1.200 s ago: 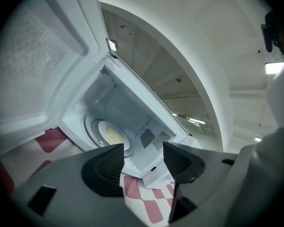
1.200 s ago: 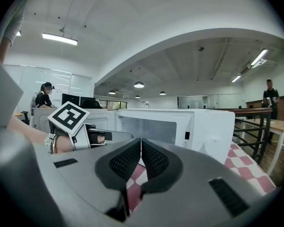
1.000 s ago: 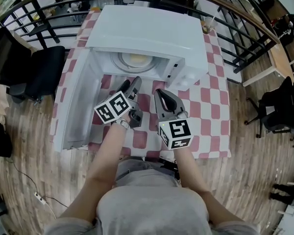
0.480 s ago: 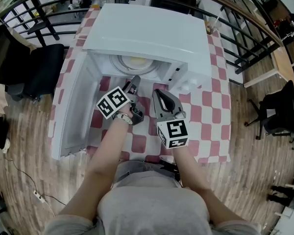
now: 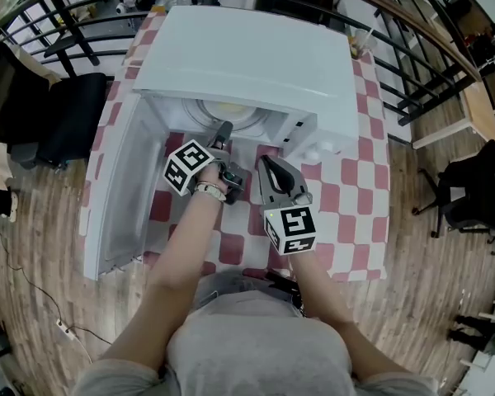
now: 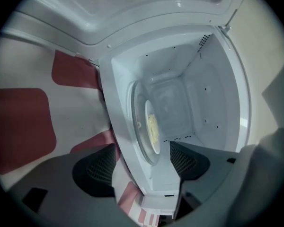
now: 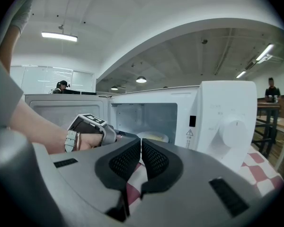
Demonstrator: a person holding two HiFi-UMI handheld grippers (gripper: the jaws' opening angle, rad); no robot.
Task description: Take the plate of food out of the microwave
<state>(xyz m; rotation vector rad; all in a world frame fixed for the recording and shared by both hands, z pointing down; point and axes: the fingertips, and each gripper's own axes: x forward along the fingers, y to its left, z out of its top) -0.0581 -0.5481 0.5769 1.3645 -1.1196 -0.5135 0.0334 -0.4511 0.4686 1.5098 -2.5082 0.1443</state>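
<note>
1 plate of food [image 6: 152, 130] lay inside 1 open microwave [image 5: 256, 56], just ahead of the left gripper [image 6: 142, 162] fingertips and in line with the gap between them, not touched. The left jaws had just been opening and stood wide apart, pinching nothing. Of the 2 grippers, the right gripper [image 7: 141, 157] was closed and empty, with the plate farther beyond its tips.

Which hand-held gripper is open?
The left hand-held gripper, before the microwave: its jaws have just been opening, nothing between them. The right hand-held gripper is shut.
</note>
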